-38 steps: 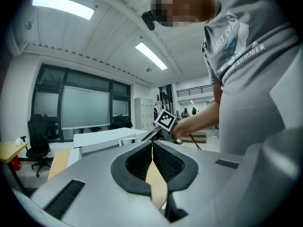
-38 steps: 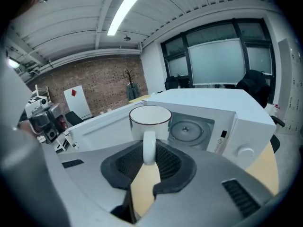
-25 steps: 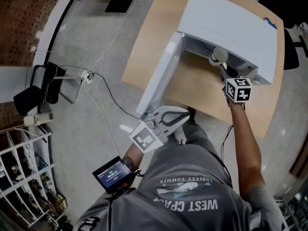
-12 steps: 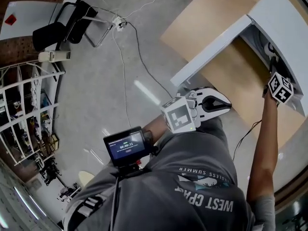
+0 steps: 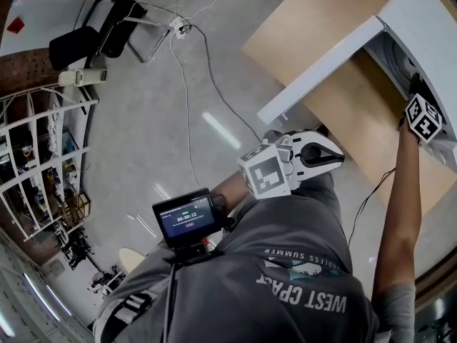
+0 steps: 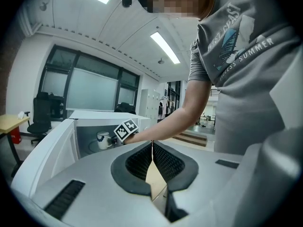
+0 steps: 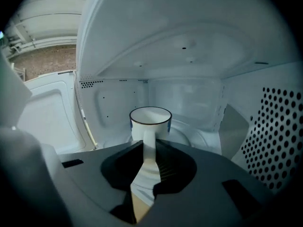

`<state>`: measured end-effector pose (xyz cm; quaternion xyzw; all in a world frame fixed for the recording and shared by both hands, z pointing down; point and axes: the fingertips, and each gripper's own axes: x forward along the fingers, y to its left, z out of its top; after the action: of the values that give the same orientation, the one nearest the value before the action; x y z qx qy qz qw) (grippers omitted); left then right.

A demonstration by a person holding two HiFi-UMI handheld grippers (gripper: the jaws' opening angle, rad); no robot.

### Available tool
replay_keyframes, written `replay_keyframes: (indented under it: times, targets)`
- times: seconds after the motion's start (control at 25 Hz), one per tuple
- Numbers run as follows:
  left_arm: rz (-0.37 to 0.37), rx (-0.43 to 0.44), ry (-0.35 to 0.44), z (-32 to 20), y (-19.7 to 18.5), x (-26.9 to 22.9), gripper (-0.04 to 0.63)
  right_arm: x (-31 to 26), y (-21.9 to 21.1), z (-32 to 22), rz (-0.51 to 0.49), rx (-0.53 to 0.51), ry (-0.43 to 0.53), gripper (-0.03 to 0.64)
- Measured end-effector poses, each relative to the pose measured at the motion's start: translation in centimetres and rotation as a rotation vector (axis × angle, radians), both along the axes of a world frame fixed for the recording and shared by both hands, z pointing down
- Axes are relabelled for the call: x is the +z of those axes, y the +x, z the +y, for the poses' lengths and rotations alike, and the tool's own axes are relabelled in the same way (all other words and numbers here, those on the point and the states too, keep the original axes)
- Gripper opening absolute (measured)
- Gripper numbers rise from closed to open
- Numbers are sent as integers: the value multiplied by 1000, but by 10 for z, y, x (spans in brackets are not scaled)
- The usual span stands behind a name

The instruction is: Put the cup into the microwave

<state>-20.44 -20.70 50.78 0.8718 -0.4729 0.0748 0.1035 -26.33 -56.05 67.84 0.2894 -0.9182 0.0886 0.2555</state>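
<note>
- My right gripper [image 7: 148, 144] is pinched narrow on the handle [image 7: 147, 133] of the cup [image 7: 150, 119], so the mug hangs upright.
- The cup is inside the microwave [image 7: 189, 56], above the turntable [image 7: 203, 138]; I cannot tell whether it is resting on it.
- The door [image 5: 321, 66] stands wide, leaving my arm room.
- My left gripper [image 6: 152, 145] is closed on nothing, parked by my waist.
</note>
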Motion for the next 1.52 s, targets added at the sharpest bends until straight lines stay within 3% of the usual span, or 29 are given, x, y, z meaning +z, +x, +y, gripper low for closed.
replay_keyframes:
  times: [0.28,0.88,1.0,1.2,1.52]
  targets:
    - [4,6,-18,30,9,19,23,23,4,18,-15,-4,92,72]
    - [-1,2,-5,13,0,3,23,11,-4,-2,-27,-36,59,74]
    - [-1,-2,0,18,-5,1,23,11,-11,1,-21,-46,48,105]
    - [-11,-1,23,29,-8,-12,23,-9,-11,7,-22,-23,85,151]
    - [-37,3,64,51,-6,-44,23,-57,19,45,-53,10,114,155]
